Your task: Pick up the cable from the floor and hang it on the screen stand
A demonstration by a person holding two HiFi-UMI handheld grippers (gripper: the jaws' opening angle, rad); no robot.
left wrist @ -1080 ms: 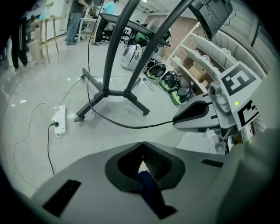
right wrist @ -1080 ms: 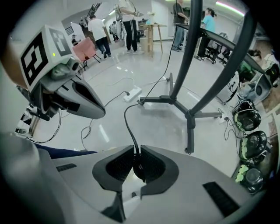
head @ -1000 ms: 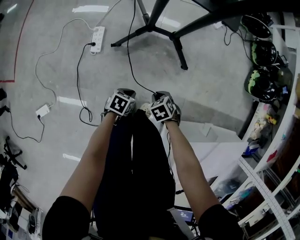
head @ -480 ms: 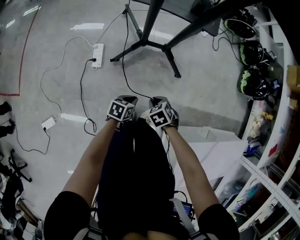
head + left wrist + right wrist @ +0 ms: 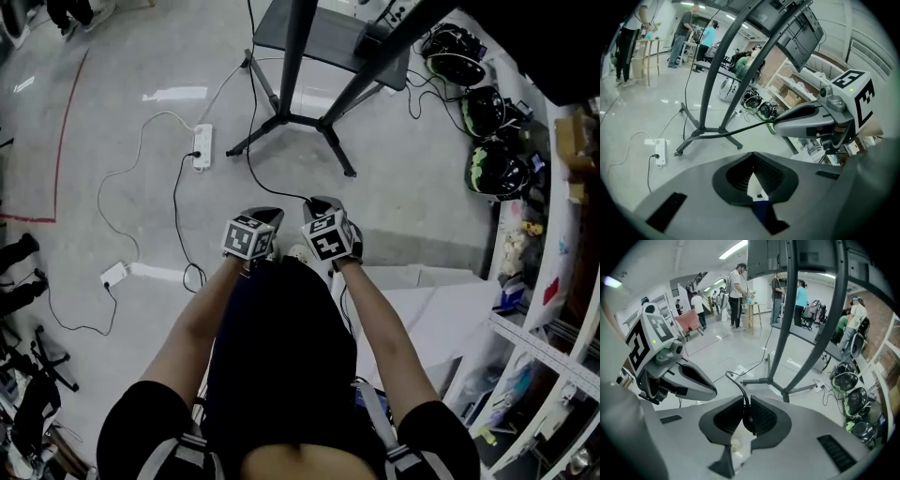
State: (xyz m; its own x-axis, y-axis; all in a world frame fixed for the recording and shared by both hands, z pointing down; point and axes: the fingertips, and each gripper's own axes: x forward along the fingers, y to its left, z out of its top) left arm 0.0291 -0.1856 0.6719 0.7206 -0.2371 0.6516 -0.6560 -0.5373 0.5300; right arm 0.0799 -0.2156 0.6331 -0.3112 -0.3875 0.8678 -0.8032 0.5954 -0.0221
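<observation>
Dim, grey head view
Ceiling lights (image 5: 736, 248) glare on the shiny floor (image 5: 422, 187); gripper views curve, with dark corners.

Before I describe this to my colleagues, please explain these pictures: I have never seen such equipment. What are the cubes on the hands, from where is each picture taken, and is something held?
There is no robot here. A person holds a two-jaw tool, a gripper, in each hand; the patterned cubes are part of them. One picture comes from a camera on the person's head, looking down at the arms and the floor. The other two come from cameras riding on the grippers, each looking along its own jaws. The right gripper is shut on a thin black cable, which runs toward the screen stand. The left gripper has its jaws together with nothing between them. On the floor there are a white power strip and, at the right, some helmets.
</observation>
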